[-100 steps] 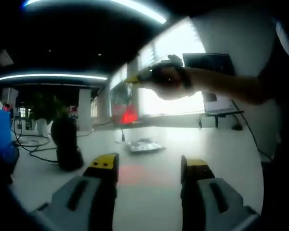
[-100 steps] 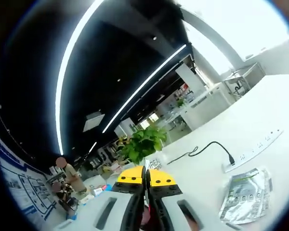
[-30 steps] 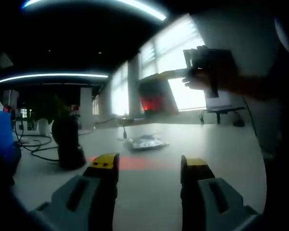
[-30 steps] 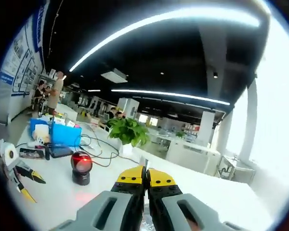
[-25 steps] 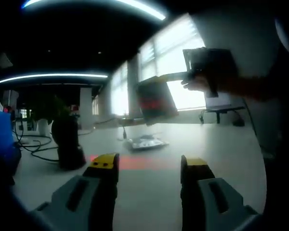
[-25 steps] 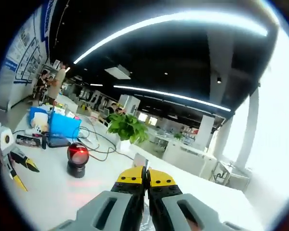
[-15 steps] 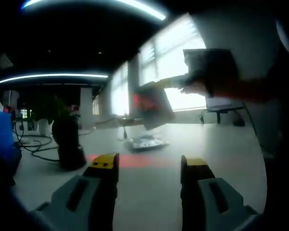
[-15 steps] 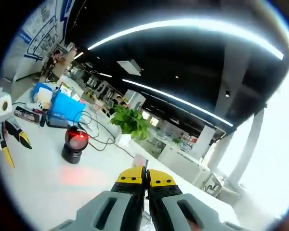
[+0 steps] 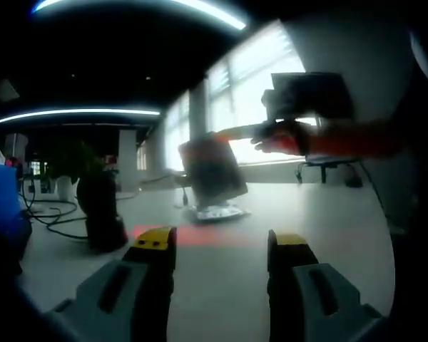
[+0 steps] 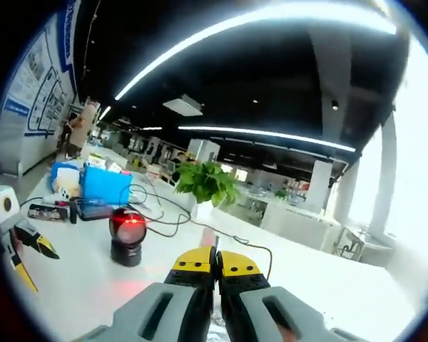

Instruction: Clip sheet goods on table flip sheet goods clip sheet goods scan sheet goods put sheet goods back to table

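Above the white table (image 9: 221, 285), a sheet good (image 9: 210, 171) is held up by the right gripper (image 10: 215, 260).
Its jaws are clamped together on the sheet; the left gripper (image 9: 221, 246) is kept low, jaws apart. A second sheet (image 9: 214, 211) lies below, near the scanner (image 10: 127, 235).

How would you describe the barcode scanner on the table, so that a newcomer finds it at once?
Start at the white table in the right gripper view. The scanner stands left of the shut right gripper, before the potted plant. It alone is a dark round-headed stand with a glowing red window.
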